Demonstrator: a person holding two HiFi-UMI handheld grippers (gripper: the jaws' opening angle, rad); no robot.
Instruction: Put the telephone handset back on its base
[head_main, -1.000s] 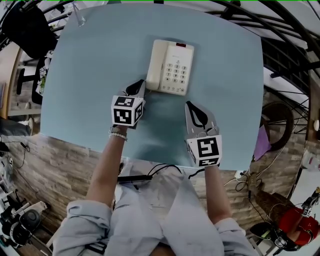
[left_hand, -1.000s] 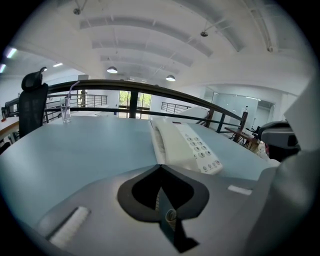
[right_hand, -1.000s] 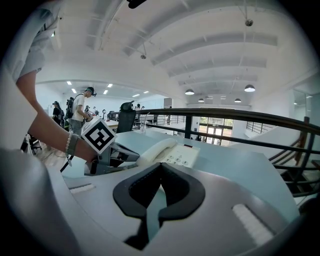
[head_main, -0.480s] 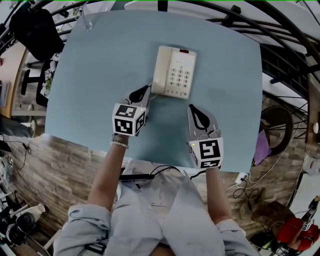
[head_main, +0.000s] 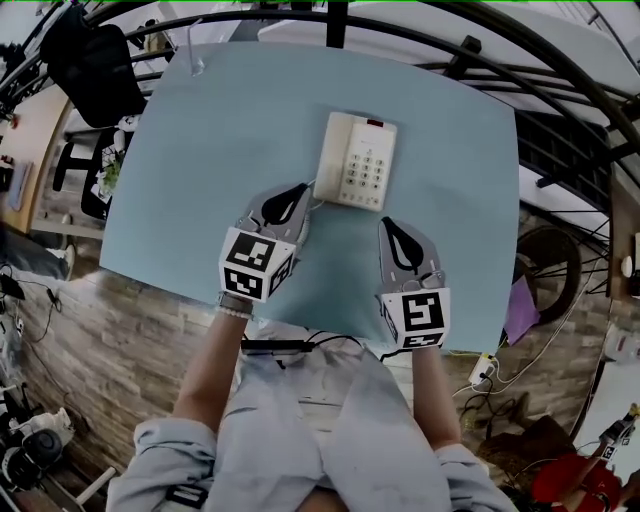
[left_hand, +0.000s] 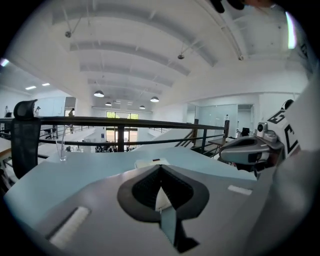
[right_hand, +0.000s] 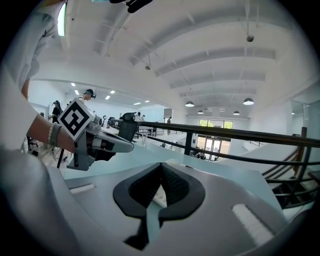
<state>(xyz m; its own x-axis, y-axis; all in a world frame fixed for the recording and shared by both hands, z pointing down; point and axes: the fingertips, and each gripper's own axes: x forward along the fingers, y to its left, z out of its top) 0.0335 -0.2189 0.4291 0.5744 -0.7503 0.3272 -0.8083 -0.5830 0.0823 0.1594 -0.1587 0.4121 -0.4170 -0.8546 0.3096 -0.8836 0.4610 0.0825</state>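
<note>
grey left gripper (head_main: 297, 192) and right gripper (head_main: 391, 224) bear black-and-white marker cubes (head_main: 255, 265); rolled pale-blue sleeves (head_main: 165, 450), beaded bracelet (head_main: 232, 311).

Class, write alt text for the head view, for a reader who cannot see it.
A cream telephone, handset resting on its base, sits on a pale blue table. Near it, a person holds the left gripper and right gripper, both shut and empty.

Phone (left_hand: 148, 163) — mostly hidden in both gripper views. Keypad (head_main: 368, 172) — digits too small to read. Legs (head_main: 330, 440) cut off below.
</note>
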